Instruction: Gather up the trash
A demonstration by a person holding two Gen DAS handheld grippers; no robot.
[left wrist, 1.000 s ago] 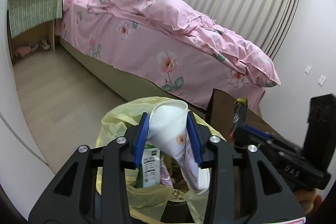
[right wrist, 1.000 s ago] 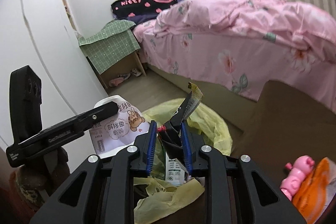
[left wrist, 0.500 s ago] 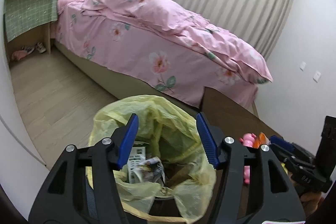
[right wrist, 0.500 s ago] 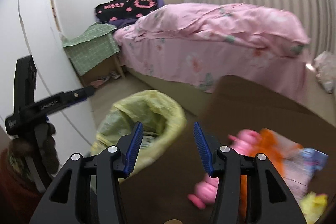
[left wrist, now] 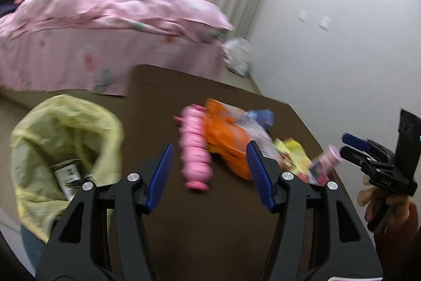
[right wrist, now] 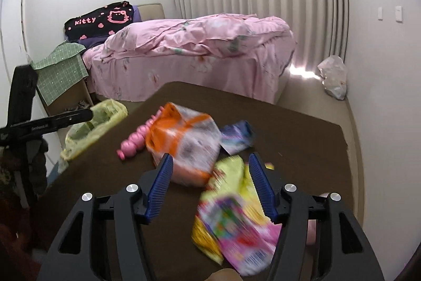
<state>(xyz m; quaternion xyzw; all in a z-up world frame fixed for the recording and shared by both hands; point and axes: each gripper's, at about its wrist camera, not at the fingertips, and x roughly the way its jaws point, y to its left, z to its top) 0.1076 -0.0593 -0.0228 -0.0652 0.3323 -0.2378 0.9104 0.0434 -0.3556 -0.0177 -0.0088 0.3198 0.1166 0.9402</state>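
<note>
Here we see the yellow-lined trash bin (left wrist: 65,144) at the left, off the brown table (left wrist: 210,228). Our left gripper (left wrist: 210,173) is partly spread and empty above a pink toy (left wrist: 194,149). Our right gripper (right wrist: 210,183), jaws just widening, holds nothing over snack wrappers (right wrist: 231,215).

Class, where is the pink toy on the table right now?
In both wrist views, the pink toy lies on the brown table, left of the orange packet and right of the yellow bin bag.

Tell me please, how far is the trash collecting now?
Partly done. Some packaging already lies in the yellow bin bag. Nothing is in hand: left tongs and right tongs are open and empty. Left on the table: orange packet, yellow wrapper, purple wrapper, pink toy-like piece.
</note>
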